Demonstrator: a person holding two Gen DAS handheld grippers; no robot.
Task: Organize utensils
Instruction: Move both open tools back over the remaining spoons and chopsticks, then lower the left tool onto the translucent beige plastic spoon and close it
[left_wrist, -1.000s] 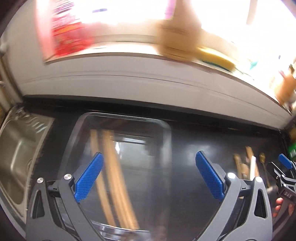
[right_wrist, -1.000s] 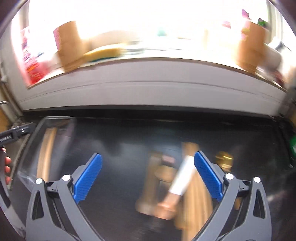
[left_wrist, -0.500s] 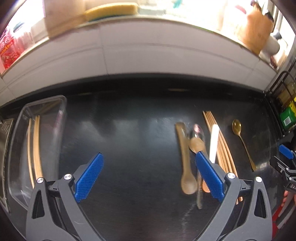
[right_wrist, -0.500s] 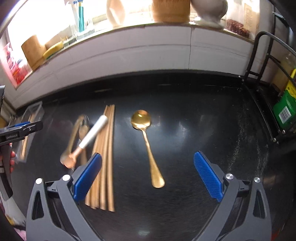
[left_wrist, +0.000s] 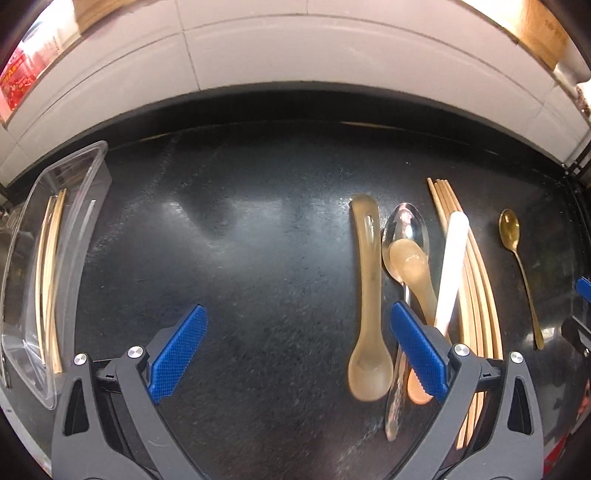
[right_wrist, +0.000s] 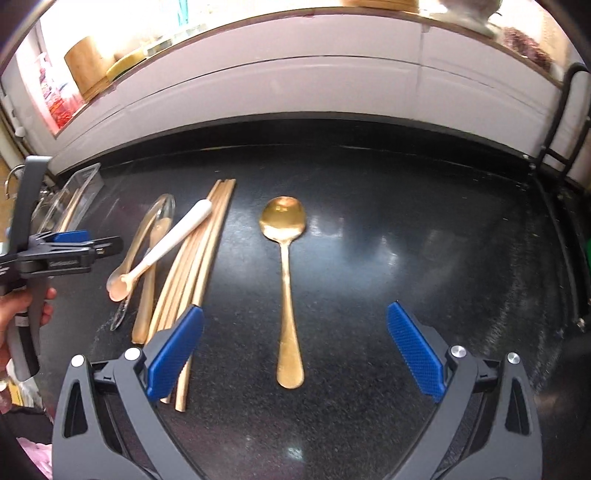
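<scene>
Right gripper (right_wrist: 295, 354) spread wide, empty, straddling gold spoon (right_wrist: 284, 258) lying flat on worktop (right_wrist: 406, 240). Left gripper (left_wrist: 295, 350) likewise spread, empty. Likely rigid, thin, slippery metal: pinch handle mid-length, across its width.

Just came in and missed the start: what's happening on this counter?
A person is sorting utensils with two handheld grippers. Both the left gripper and the right gripper are open and empty. The right one hovers over the gold spoon. Wooden chopsticks and several spoons lie loose; the clear container already holds chopsticks.
</scene>
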